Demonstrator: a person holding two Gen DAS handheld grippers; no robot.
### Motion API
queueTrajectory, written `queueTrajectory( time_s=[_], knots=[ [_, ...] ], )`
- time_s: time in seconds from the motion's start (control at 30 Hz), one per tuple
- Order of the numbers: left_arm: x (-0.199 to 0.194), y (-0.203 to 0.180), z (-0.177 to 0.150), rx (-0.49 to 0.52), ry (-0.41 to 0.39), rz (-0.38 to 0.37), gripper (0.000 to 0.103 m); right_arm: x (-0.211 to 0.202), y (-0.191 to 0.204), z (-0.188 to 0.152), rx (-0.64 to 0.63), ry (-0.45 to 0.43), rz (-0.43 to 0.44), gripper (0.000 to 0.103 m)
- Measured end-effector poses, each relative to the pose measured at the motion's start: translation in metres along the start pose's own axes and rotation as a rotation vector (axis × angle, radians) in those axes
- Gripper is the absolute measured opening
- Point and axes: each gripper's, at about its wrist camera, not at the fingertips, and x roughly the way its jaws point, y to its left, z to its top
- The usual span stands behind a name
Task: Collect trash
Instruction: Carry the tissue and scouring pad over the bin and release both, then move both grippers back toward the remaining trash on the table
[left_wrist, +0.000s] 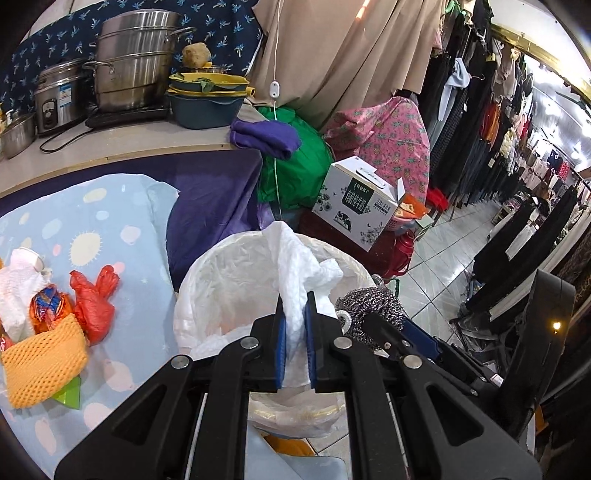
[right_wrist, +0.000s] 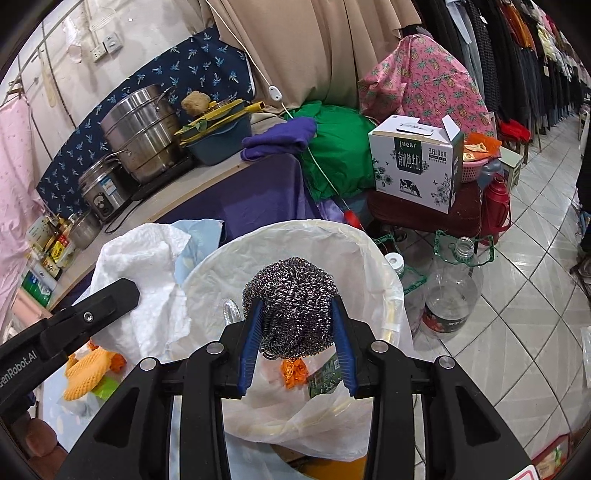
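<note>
- Background: clothing racks (left_wrist: 491, 140) at 2 o'clock; steel pots (left_wrist: 133, 59) on a counter at 11 o'clock.
- Left gripper (left_wrist: 295, 314): jaws pinched narrow on a crumpled white paper towel (left_wrist: 299, 258) — held over the bin liner (left_wrist: 229, 280).
- Right gripper (right_wrist: 297, 314): jaws clamped on a steel wool scrubber (right_wrist: 291, 291), above the liner's opening.
- Remaining trash — red bag (left_wrist: 94, 302), orange foam net (left_wrist: 44, 358) — lies on the patterned tablecloth (left_wrist: 122, 221) at 9 o'clock.

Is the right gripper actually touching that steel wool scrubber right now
Touching. The right wrist view shows the steel wool scrubber squeezed between both blue fingers of the right gripper, held over the white bag.
</note>
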Motion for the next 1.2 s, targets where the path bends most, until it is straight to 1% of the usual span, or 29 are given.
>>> queueTrajectory(
  time_s=[0.17, 0.3, 0.33, 0.37, 0.43, 0.47, 0.53, 0.63, 1.2],
  knots=[
    [0.009, -0.001, 0.000, 0.008, 0.009, 0.015, 0.009, 0.007, -0.002, 0.001, 0.003, 0.009, -0.008, 0.037],
    [0.013, -0.001, 0.000, 0.004, 0.010, 0.023, 0.010, 0.009, -0.006, 0.003, 0.024, 0.006, -0.009, 0.043],
    [0.014, -0.001, 0.000, 0.002, 0.014, 0.021, 0.012, 0.009, -0.007, 0.004, 0.029, 0.006, -0.010, 0.044],
    [0.015, 0.000, 0.001, 0.000, 0.018, 0.024, 0.015, 0.009, -0.008, 0.005, 0.037, 0.004, -0.009, 0.044],
    [0.016, 0.000, 0.001, -0.003, 0.014, 0.037, 0.027, 0.007, -0.009, 0.006, 0.041, -0.007, -0.005, 0.044],
    [0.016, 0.000, 0.001, -0.003, 0.010, 0.044, 0.031, 0.006, -0.009, 0.007, 0.040, -0.011, -0.005, 0.044],
    [0.015, 0.001, 0.001, -0.003, 0.006, 0.052, 0.045, 0.005, -0.008, 0.009, 0.041, -0.017, -0.003, 0.044],
    [0.014, 0.001, 0.002, -0.002, 0.001, 0.065, 0.052, 0.004, -0.006, 0.010, 0.041, -0.019, 0.002, 0.044],
    [-0.003, 0.013, 0.001, -0.021, -0.022, 0.103, 0.052, -0.009, 0.014, 0.008, 0.012, -0.028, 0.027, 0.044]
  ],
)
